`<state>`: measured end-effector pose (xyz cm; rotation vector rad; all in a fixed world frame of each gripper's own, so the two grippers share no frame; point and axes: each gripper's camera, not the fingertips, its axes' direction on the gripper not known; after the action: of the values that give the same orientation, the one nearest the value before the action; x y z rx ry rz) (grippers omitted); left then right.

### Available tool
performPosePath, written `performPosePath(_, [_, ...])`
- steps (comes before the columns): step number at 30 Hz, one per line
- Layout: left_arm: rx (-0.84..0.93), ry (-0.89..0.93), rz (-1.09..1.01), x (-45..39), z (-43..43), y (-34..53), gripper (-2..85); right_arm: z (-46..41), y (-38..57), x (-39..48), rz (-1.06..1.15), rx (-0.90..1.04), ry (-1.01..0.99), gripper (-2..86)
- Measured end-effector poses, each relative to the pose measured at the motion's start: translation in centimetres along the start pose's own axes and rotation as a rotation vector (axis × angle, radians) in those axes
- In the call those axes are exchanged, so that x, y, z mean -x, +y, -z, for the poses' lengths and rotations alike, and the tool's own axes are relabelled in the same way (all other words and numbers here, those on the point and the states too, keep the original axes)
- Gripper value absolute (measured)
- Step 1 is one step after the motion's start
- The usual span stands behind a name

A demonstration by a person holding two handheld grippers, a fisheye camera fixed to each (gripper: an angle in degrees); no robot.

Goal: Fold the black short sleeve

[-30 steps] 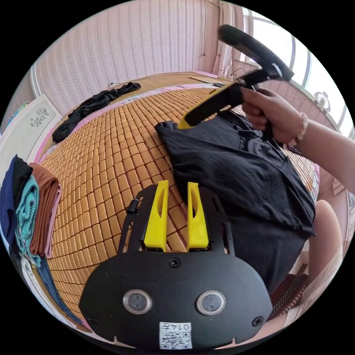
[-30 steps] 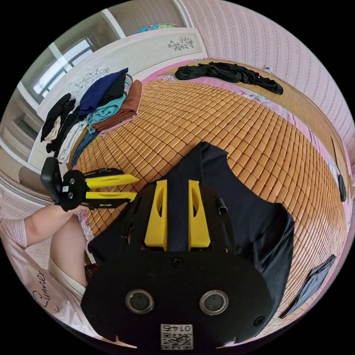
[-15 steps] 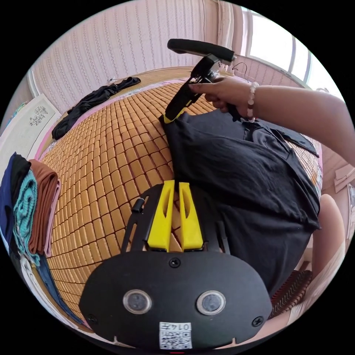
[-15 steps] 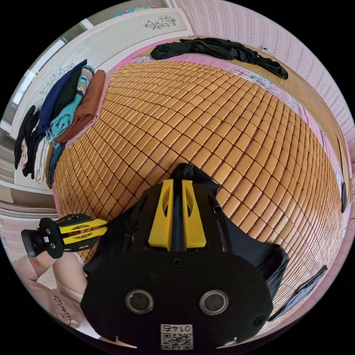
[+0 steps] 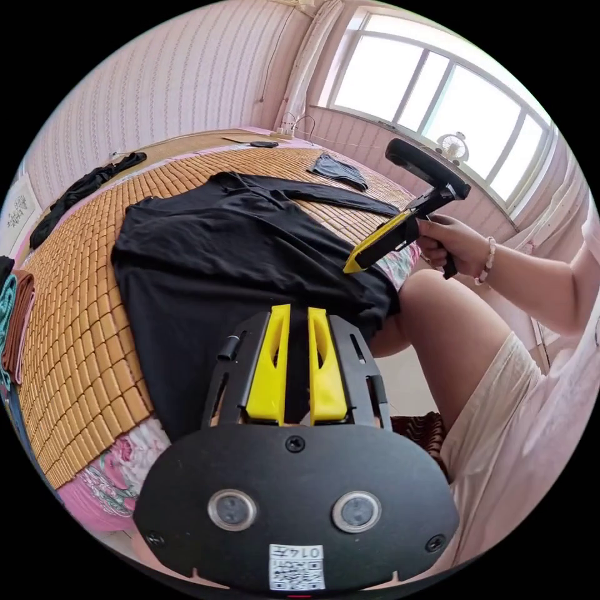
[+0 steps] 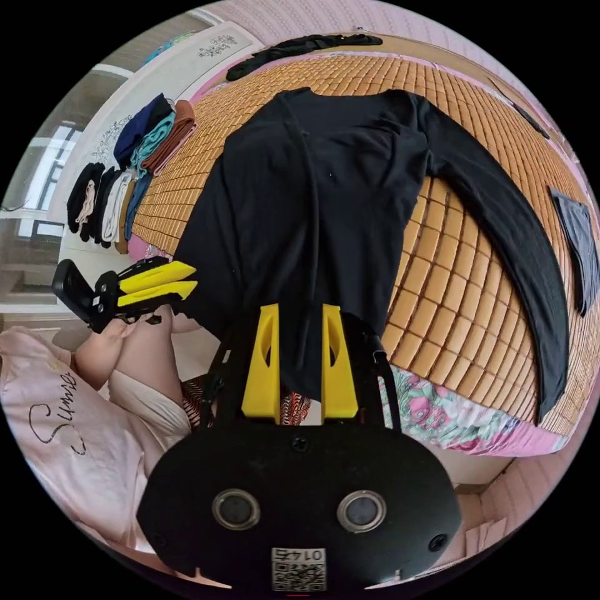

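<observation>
black shirt (image 6: 325, 187) on mat (image 6: 437, 231), "Summer"-like script on top (image 6: 56, 406)

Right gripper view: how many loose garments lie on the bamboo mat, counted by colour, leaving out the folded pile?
Black: 2, the spread shirt and the crumpled garment at the far edge.
Dark grey: 1, the small garment.
Total: 3.
</observation>
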<state>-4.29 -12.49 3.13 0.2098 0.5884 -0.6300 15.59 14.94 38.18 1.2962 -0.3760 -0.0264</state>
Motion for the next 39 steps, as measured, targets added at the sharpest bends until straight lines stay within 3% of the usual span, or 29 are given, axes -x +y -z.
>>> performPosePath(4, [0.031, 0.022, -0.038, -4.1, -1.9, -1.0, 6.0, -0.5, 3.3, -1.5, -0.061, -0.059, -0.073, 9.8])
performPosePath(9, [0.043, -0.047, -0.079, -7.3, -3.9, -2.7, 6.5, 1.4, 5.8, -2.8, -0.022, -0.117, -0.113, 1.3])
performPosePath(17, [0.044, -0.117, -0.106, -11.5, -6.2, -4.8, 7.3, 4.9, 10.2, -7.5, -0.081, -0.242, -0.093, 0.4])
performPosePath(22, [0.195, -0.082, -0.114, -13.3, -11.5, -5.3, 6.7, 3.2, 10.6, -9.6, -0.118, -0.163, -0.027, 1.4])
performPosePath(23, [0.138, -0.097, -0.137, -13.9, -11.2, -5.1, 6.5, 3.2, 11.0, -10.1, -0.140, -0.155, -0.020, 2.5])
performPosePath(26, [0.203, -0.092, -0.150, -15.1, -11.2, -5.8, 7.1, 5.7, 13.2, -11.9, -0.197, -0.281, 0.009, 6.8])
performPosePath(33, [0.067, -0.152, -0.289, -17.9, -9.1, -12.3, 7.3, 14.6, 19.3, -21.1, -0.523, -0.749, 0.177, 10.7])
performPosePath(35, [0.056, -0.199, -0.356, -18.8, -10.2, -14.9, 7.5, 15.4, 21.1, -23.3, -0.634, -0.841, 0.260, 11.7])
performPosePath(39, [0.114, -0.210, -0.440, -21.4, -14.4, -21.9, 8.4, 13.8, 26.1, -27.6, -0.802, -0.951, 0.245, 12.5])
